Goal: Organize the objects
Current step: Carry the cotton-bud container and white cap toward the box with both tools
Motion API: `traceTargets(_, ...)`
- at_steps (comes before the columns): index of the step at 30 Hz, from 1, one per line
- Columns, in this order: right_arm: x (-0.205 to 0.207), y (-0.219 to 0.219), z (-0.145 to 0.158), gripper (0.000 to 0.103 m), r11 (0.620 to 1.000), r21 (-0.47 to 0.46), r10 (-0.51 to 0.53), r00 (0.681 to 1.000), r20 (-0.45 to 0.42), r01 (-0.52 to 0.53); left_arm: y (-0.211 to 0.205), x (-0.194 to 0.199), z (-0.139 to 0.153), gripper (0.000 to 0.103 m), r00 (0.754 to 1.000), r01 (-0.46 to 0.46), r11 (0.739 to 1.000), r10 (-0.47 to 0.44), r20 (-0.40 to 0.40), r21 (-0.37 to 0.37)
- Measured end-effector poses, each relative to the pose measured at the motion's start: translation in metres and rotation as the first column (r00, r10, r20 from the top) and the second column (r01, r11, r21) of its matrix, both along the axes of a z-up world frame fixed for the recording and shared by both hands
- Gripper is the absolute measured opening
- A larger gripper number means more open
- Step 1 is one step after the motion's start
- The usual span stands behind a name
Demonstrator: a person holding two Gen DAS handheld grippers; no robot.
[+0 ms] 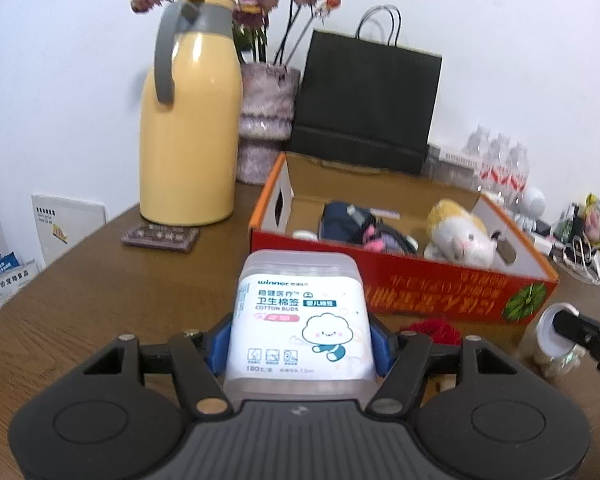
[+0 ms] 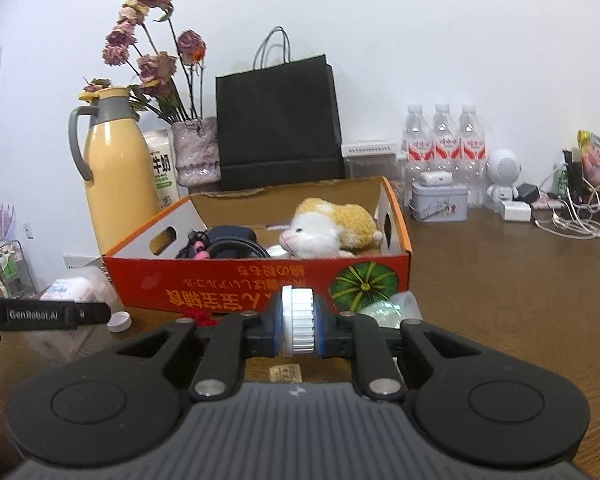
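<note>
My left gripper (image 1: 301, 346) is shut on a clear cotton buds box (image 1: 300, 296) with a white cartoon label, its blue pads pressing both sides and holding it upright above the brown table (image 1: 100, 300). My right gripper (image 2: 298, 334) is shut on a white ribbed lid (image 2: 298, 312), held edge-on. Just ahead of both stands an orange-red cardboard box (image 1: 440, 286) (image 2: 220, 284), open at the top. Inside lie a yellow-white plush toy (image 2: 328, 226), a dark pouch and cables. The right gripper shows at the right edge of the left wrist view (image 1: 580, 334).
A yellow thermos (image 1: 188, 128), a vase of dried flowers (image 1: 266, 120) and a black paper bag (image 1: 368, 96) stand behind the box. Water bottles (image 2: 442, 148), a tin (image 2: 440, 200) and chargers sit at the back right. A small white cap (image 2: 119, 321) and a red woolly item (image 1: 436, 330) lie before the box.
</note>
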State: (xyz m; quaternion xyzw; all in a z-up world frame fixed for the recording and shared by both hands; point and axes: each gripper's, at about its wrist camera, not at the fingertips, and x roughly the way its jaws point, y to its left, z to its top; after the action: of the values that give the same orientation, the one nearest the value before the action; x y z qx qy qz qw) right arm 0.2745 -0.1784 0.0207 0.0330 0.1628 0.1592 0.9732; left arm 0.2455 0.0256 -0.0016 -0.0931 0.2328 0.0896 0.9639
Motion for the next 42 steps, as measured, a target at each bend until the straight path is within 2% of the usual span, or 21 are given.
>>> traceTargets(4, 0.001, 0.006, 0.01, 0.015, 1.0, 0.002, 0.027, 0.999, 0.021, -0.027, -0.001, 0.002, 0.016, 0.064, 0.999, 0.023, 1.0, -0.022, 0.025, -0.005)
traceTargets(8, 0.009, 0.014, 0.024, 0.015, 0.998, -0.001, 0.057, 0.997, 0.044, -0.057, -0.008, 0.012, 0.035, 0.064, 0.997, 0.043, 0.998, -0.046, 0.062, 0.048)
traceTargets(14, 0.032, 0.033, 0.04, 0.016, 0.996, -0.013, 0.086, 0.994, 0.073, -0.086, -0.01, 0.039, 0.05, 0.064, 0.994, 0.079, 0.995, -0.083, 0.067, 0.068)
traceTargets(27, 0.094, 0.064, 0.043, 0.016, 0.992, -0.016, 0.124, 0.991, 0.06, -0.123, -0.002, 0.108, 0.047, 0.064, 0.994, 0.094, 0.993, -0.098, 0.056, 0.075)
traceTargets(42, 0.152, 0.08, 0.047, 0.016, 0.989, -0.093, 0.117, 0.992, 0.056, -0.112, 0.013, 0.167, 0.049, 0.064, 0.991, 0.117, 0.989, -0.123, 0.061, 0.093)
